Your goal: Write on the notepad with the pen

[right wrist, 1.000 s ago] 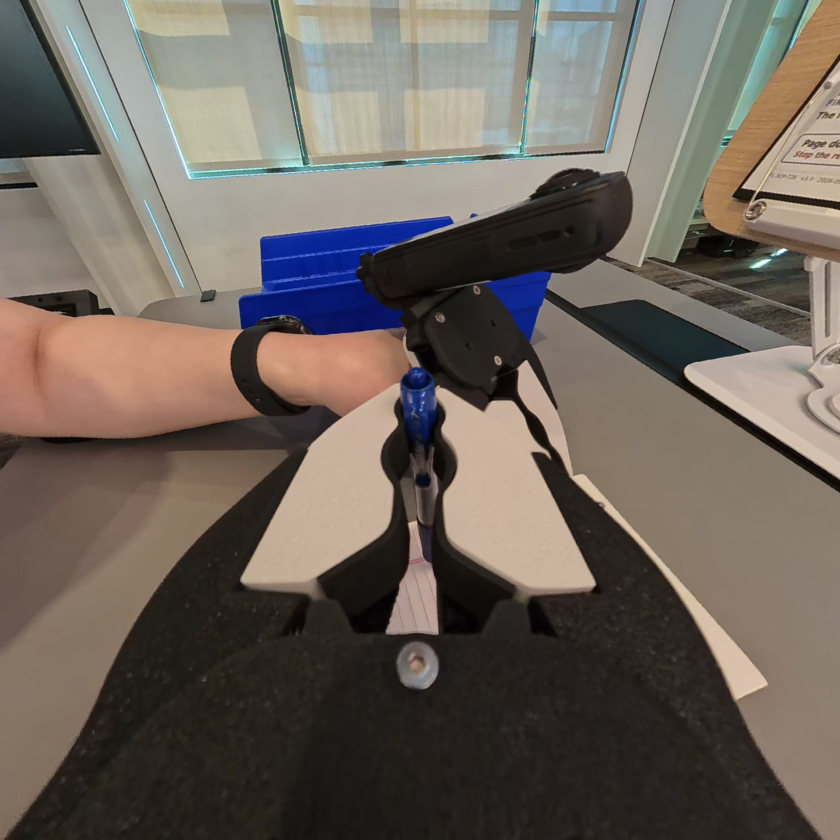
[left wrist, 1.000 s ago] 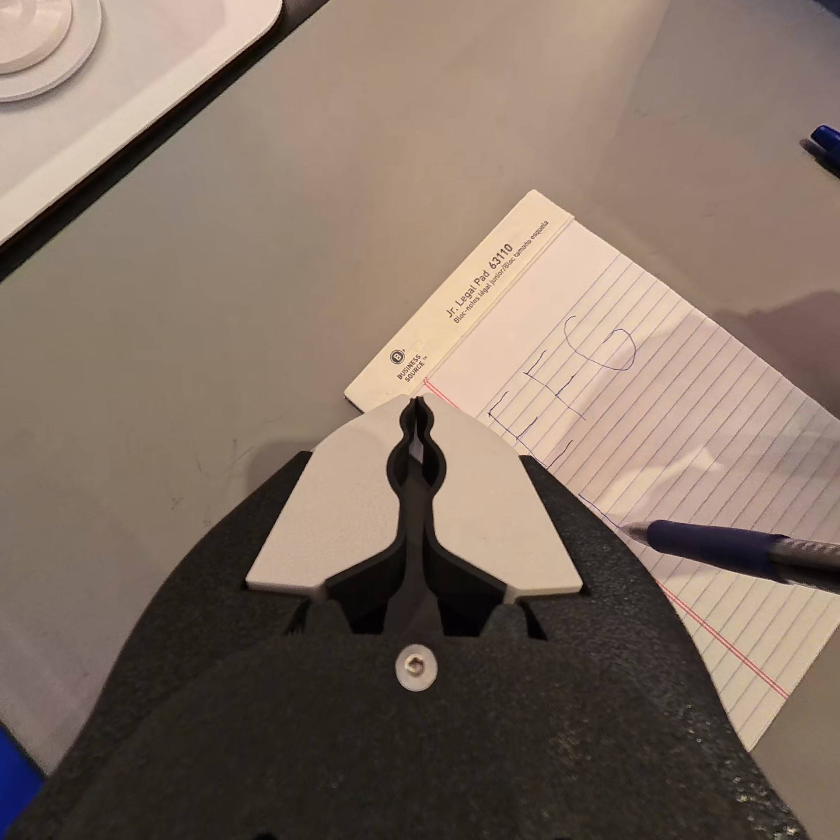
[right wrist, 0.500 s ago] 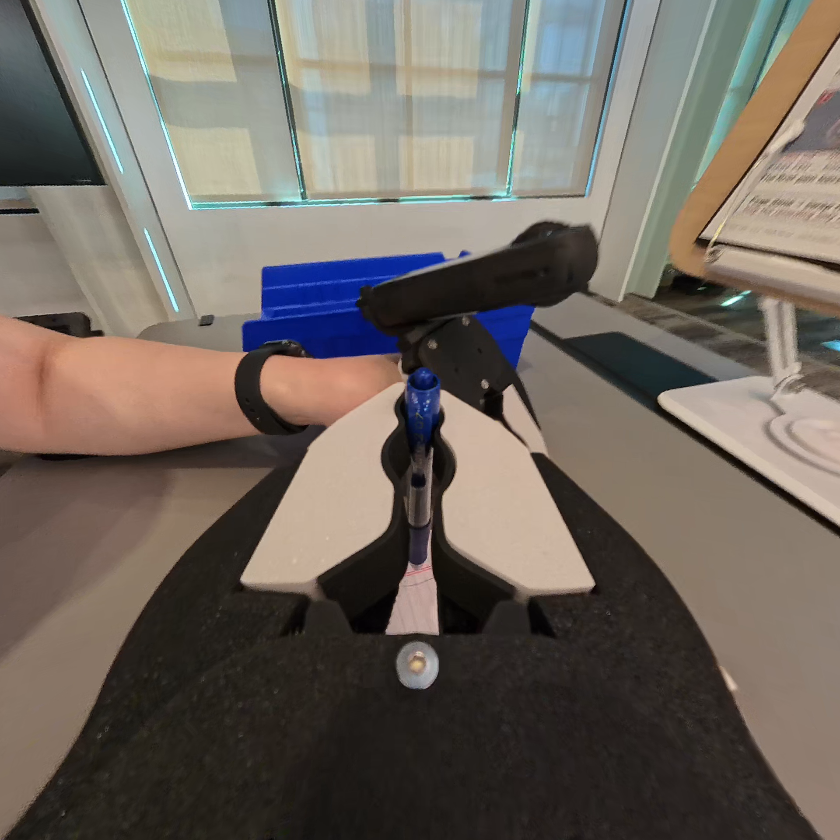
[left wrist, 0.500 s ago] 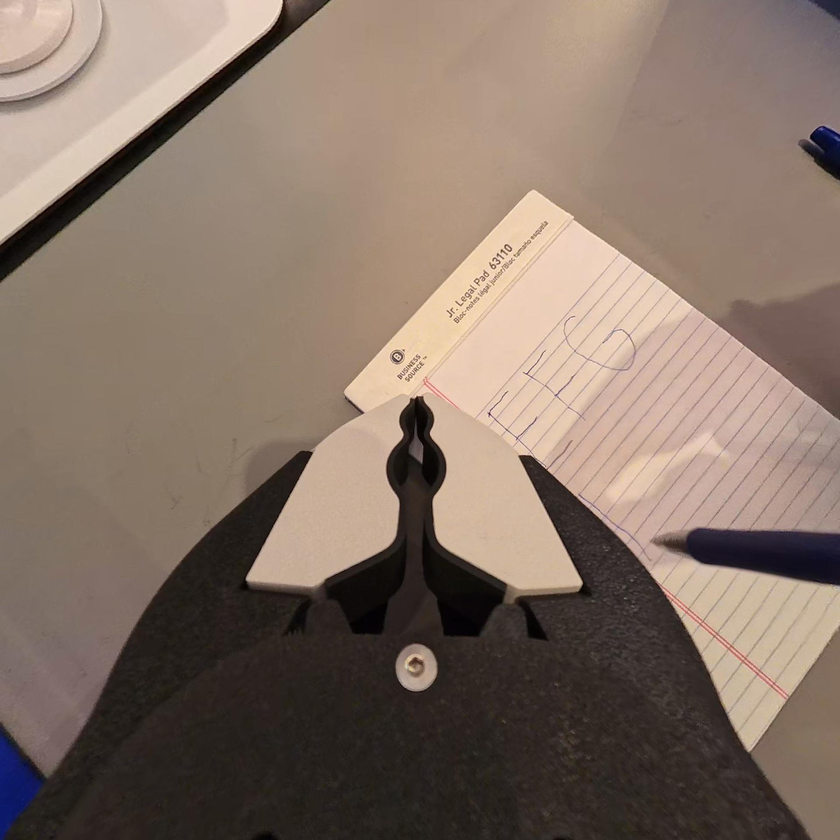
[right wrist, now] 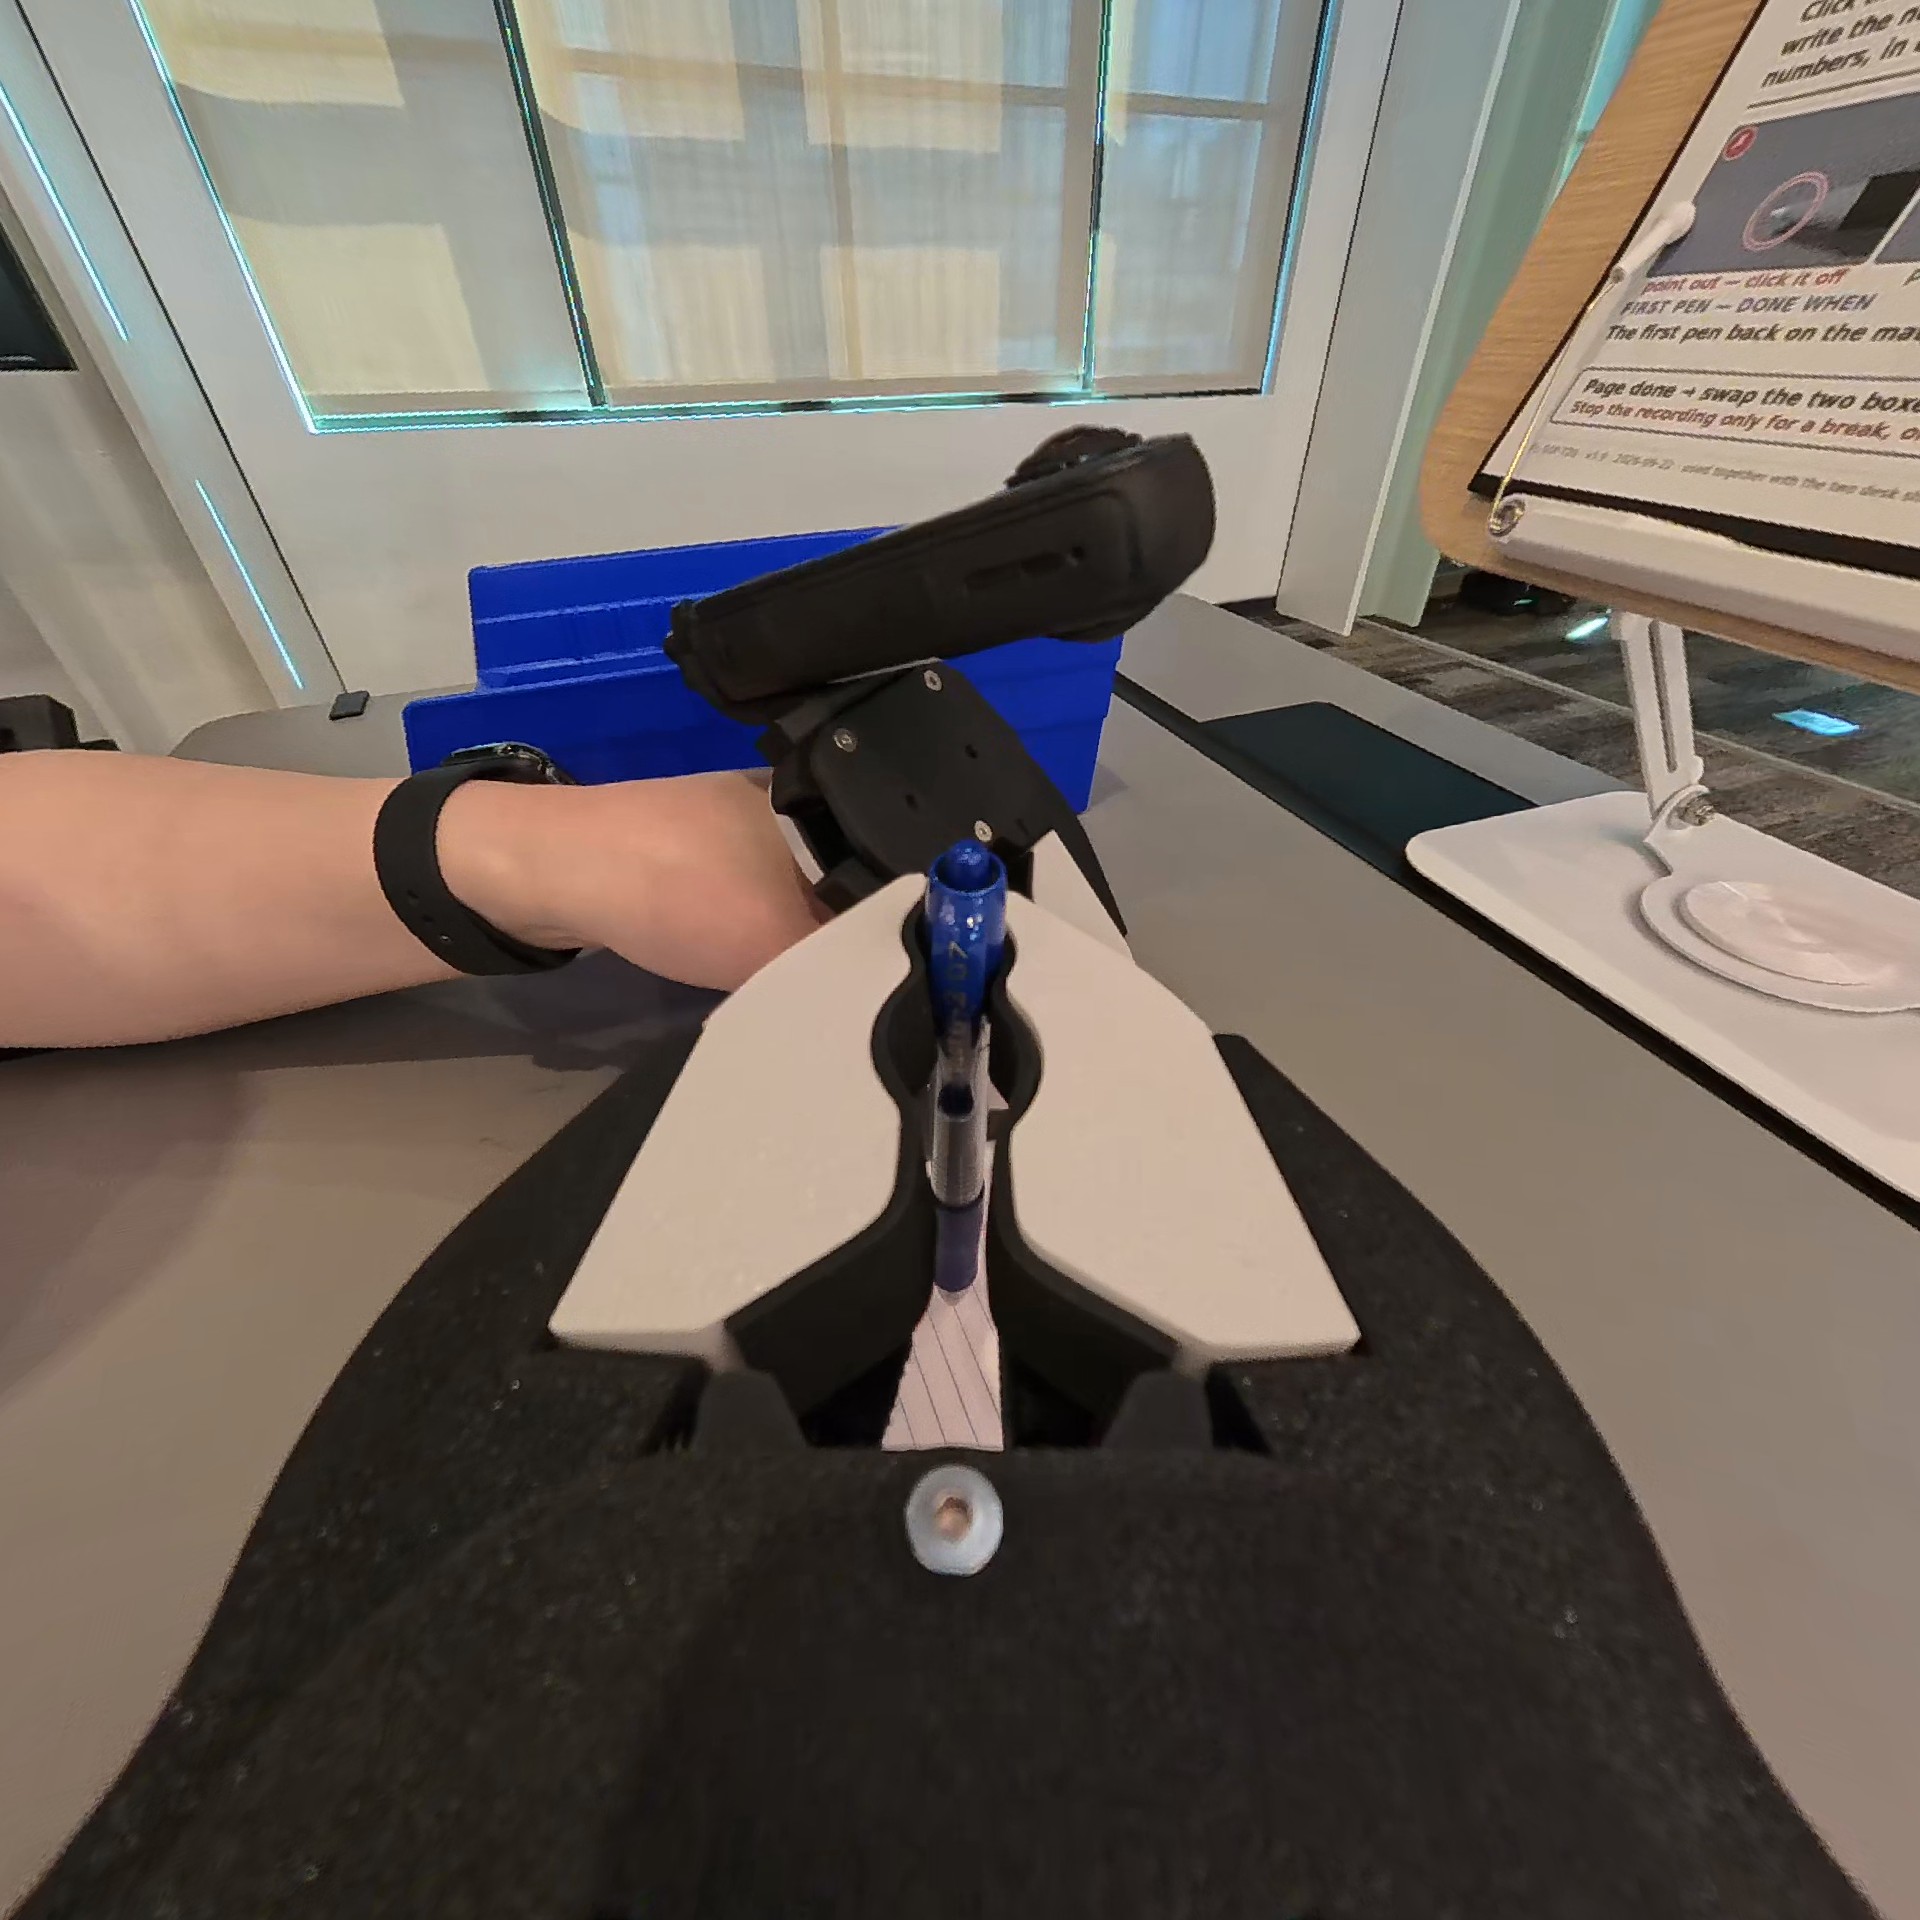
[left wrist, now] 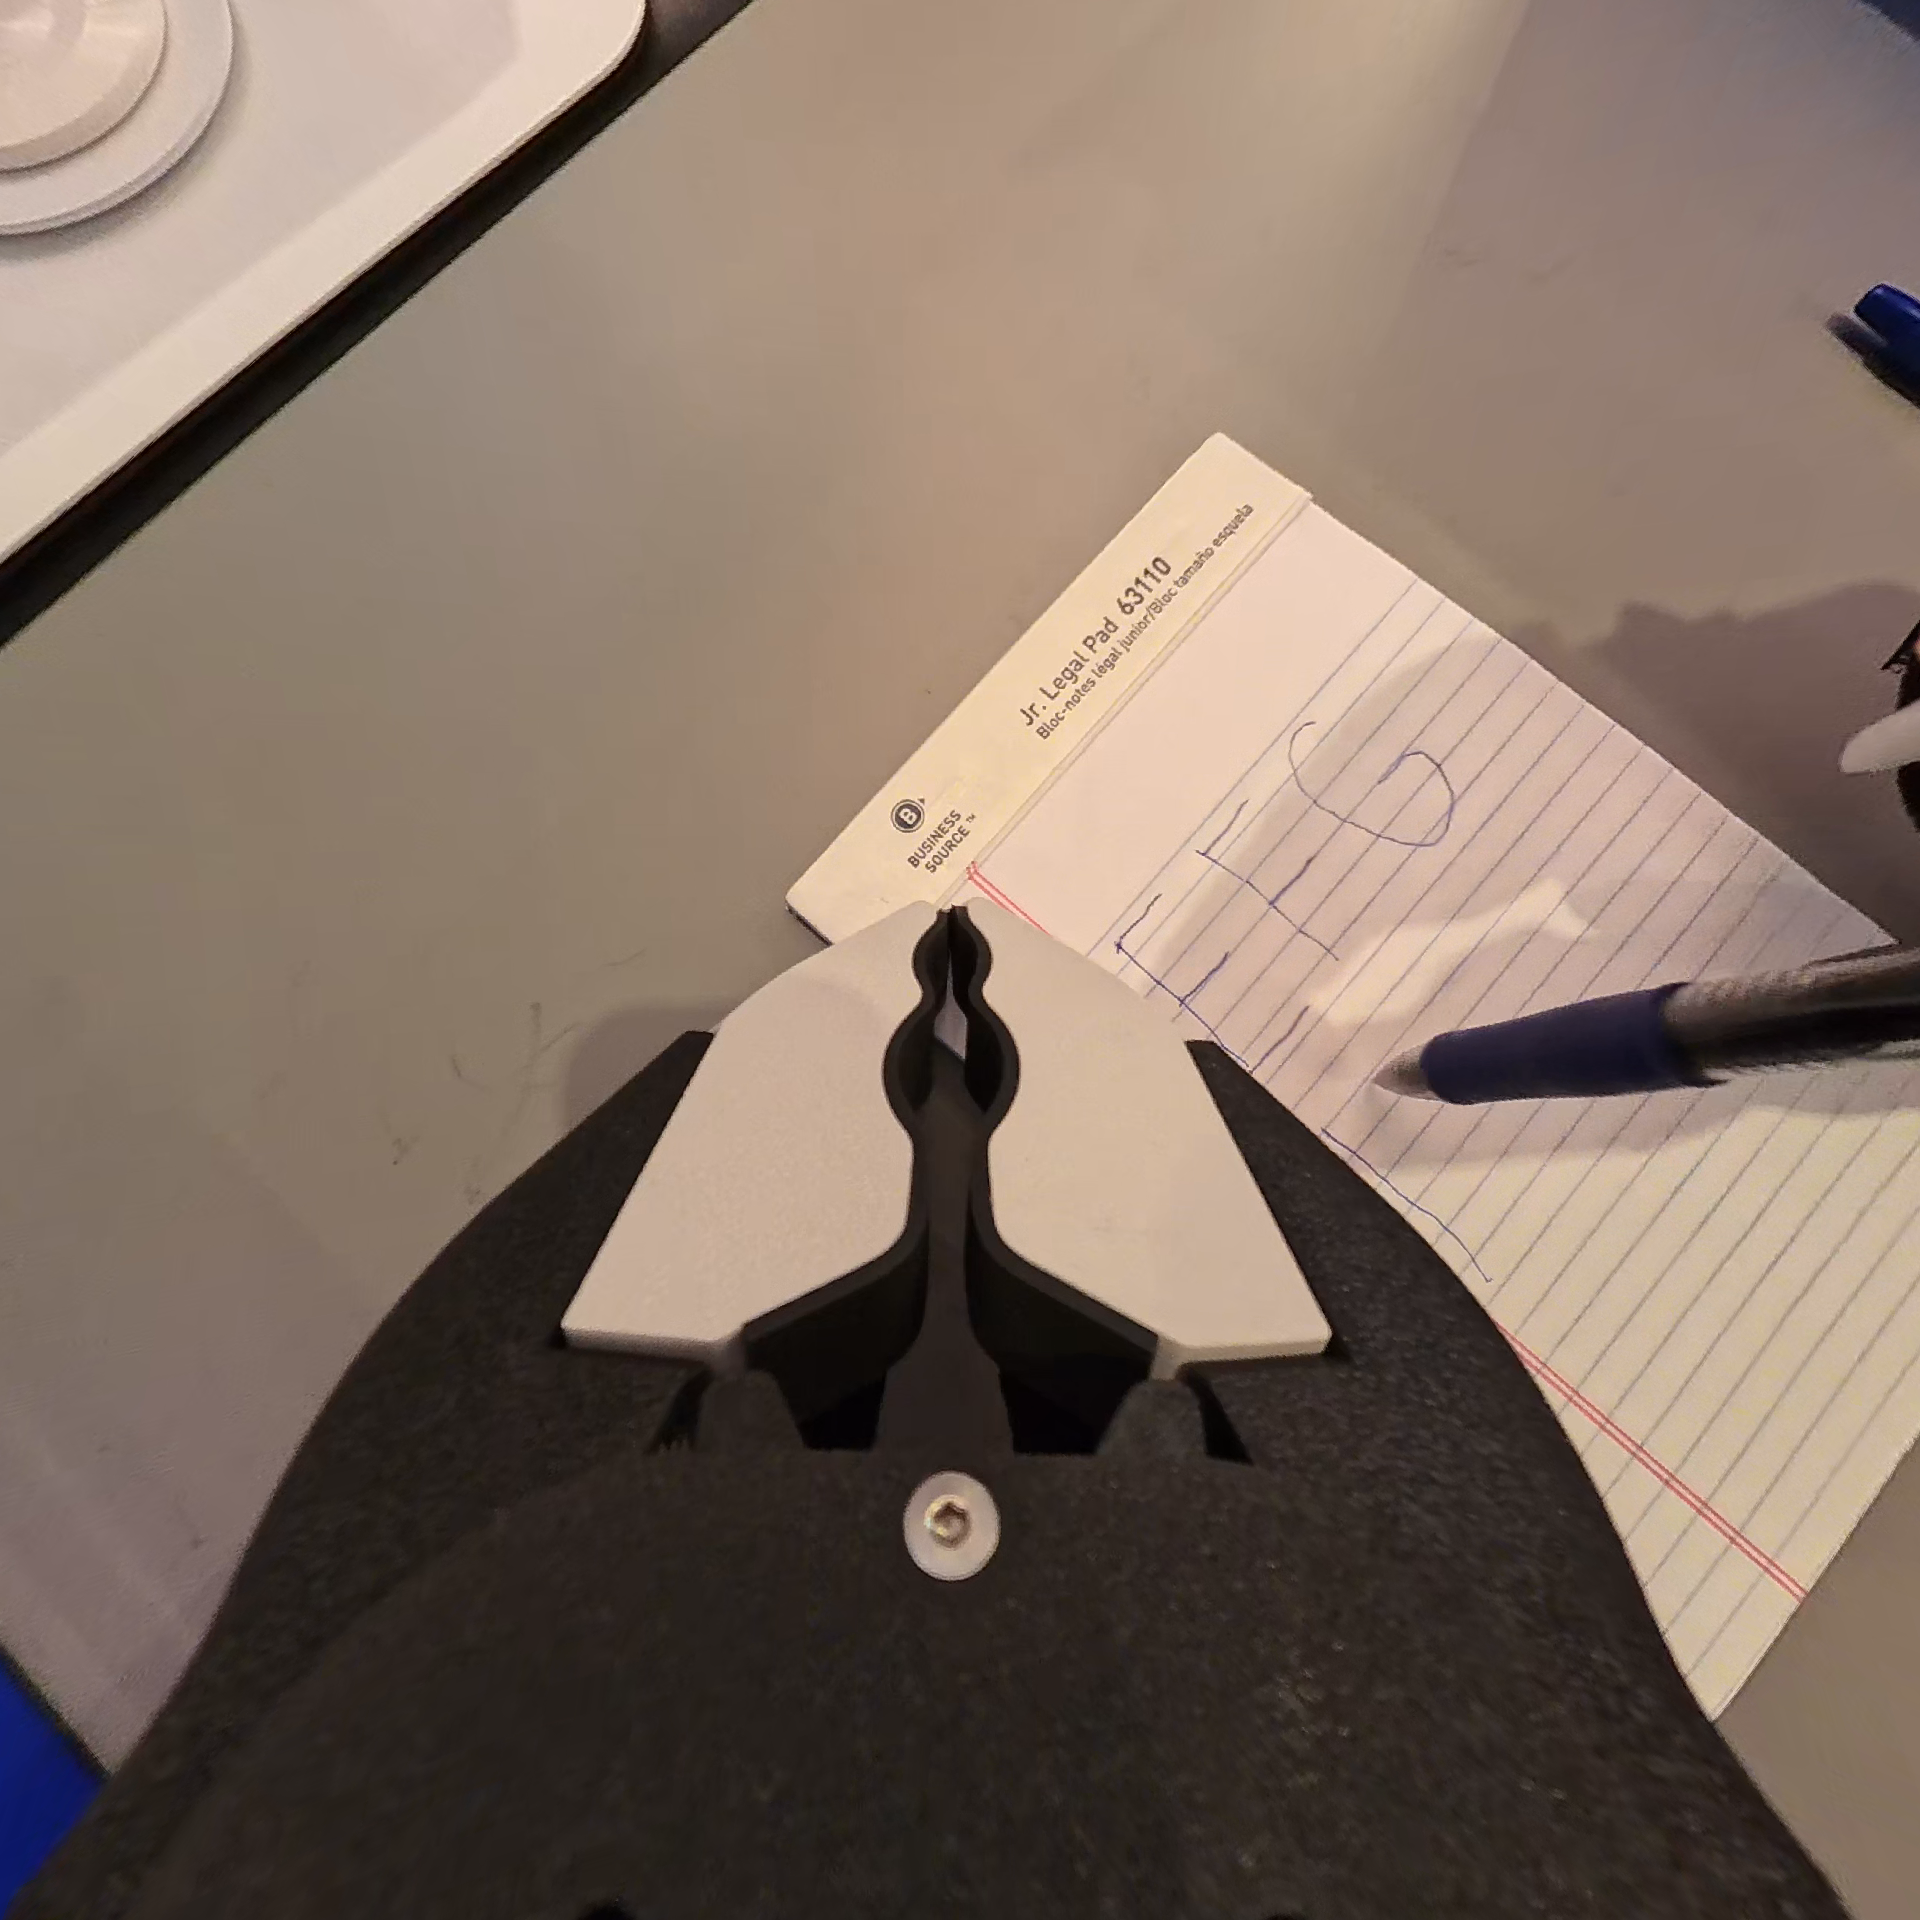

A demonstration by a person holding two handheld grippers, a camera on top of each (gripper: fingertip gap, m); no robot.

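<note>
A white lined notepad (left wrist: 1455, 1039) lies on the grey table, with blue handwritten letters near its top and a long blue stroke lower down. My left gripper (left wrist: 953, 920) is shut and empty, its tips over the pad's top-left corner. My right gripper (right wrist: 961, 914) is shut on a blue pen (right wrist: 961, 1039), which stands between the fingers with its cap end up. In the left wrist view the pen (left wrist: 1621, 1029) comes in from the right with its tip over the page, below the letters. A strip of the pad (right wrist: 945, 1382) shows under the right fingers.
A white stand base (left wrist: 156, 156) sits at the far left; it shows at the right in the right wrist view (right wrist: 1662, 935), carrying a wooden board with a printed sheet. A blue bin (right wrist: 582, 665) stands behind the left gripper and a person's forearm (right wrist: 208, 894). Another blue pen (left wrist: 1886, 322) lies beyond the pad. Some 12 centimeters of space lies between my two pairs of fingers.
The pen tip drew a long blue stroke down the page, then moved back up towards the letters. The left gripper has stayed still.
</note>
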